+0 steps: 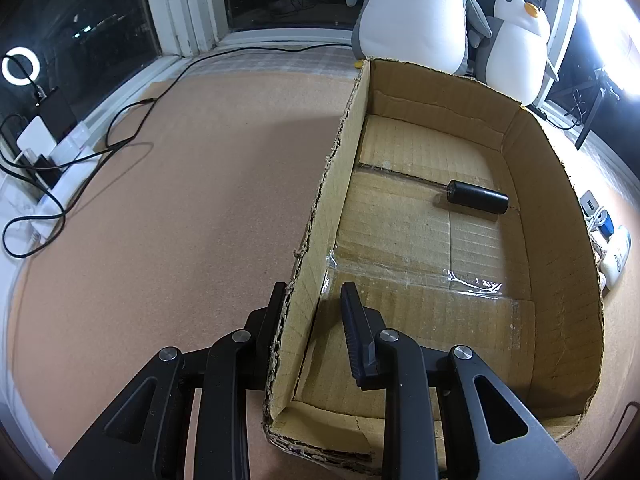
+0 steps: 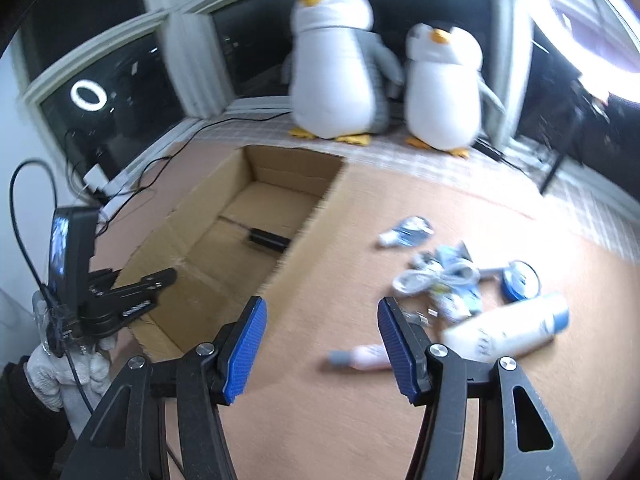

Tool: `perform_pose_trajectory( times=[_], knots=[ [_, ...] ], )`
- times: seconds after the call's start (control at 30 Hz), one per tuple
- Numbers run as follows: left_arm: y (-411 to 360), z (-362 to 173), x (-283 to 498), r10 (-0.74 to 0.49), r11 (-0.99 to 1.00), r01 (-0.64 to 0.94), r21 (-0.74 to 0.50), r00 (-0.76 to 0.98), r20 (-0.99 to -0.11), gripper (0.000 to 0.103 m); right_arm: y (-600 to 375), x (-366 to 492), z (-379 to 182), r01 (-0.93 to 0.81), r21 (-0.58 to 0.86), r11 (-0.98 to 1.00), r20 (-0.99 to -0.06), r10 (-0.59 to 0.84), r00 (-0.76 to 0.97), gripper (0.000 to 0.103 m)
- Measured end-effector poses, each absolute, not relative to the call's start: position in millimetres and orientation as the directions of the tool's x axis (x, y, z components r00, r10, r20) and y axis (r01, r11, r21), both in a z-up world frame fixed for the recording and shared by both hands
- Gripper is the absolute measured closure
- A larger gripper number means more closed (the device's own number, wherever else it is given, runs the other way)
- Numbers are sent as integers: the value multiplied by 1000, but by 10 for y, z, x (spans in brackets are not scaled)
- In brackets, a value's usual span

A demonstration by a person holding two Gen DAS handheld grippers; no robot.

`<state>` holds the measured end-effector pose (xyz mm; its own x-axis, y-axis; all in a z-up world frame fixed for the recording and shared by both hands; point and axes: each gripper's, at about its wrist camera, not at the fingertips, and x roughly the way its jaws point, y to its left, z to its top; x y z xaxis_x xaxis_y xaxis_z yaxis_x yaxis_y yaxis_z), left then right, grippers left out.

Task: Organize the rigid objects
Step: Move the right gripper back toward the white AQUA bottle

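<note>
Inside cardboard box (image 1: 556, 216) lies black cylinder (image 1: 477, 197)

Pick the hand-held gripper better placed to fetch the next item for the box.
Right. The right hand-held gripper is open, holds nothing, and faces the pink tube and white bottle on the mat. The left hand-held gripper is clamped on the cardboard box wall, steadying it.

Left gripper (image 1: 316, 300) clamps cardboard box (image 1: 560, 208) wall.
</note>
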<state>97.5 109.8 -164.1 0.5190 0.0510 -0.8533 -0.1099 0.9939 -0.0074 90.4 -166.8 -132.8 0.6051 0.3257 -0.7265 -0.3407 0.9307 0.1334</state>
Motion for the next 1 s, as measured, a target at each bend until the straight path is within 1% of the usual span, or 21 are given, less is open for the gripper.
perform_pose_trajectory(
  times=[0.17, 0.3, 0.4, 0.57, 0.7, 0.8, 1.0],
  knots=[
    [1097, -1643, 974, 52, 994, -112, -7, 519, -853, 78, -2147, 994, -1404, -209, 152, 966, -748, 250, 615, 49],
    [1094, -1641, 975, 51, 994, -111, -9, 519, -853, 78, -2491, 1112, -1523, -78, 136, 988, -783, 155, 602, 49],
    [1093, -1641, 977, 51, 994, -111, -8, 519, -853, 78, -2650, 1206, -1600, -19, 141, 990, -805, 126, 579, 49],
    [1092, -1640, 976, 52, 994, -113, -8, 519, -853, 78, -2828, 1317, -1592, -1, 252, 968, -795, 208, 569, 49],
    [1091, -1640, 978, 51, 994, -113, -9, 519, -853, 78, -2840, 1470, -1545, -22, 265, 964, -794, 231, 563, 49],
    [1090, -1640, 978, 50, 993, -113, -10, 520, -853, 78, -2878, 1645, -1572, -25, 384, 923, -787, 341, 514, 49],
    [1091, -1640, 978, 50, 994, -113, -10, 519, -853, 78, -2906, 1909, -1776, 26, 497, 867, -788, 438, 433, 49]
  ],
)
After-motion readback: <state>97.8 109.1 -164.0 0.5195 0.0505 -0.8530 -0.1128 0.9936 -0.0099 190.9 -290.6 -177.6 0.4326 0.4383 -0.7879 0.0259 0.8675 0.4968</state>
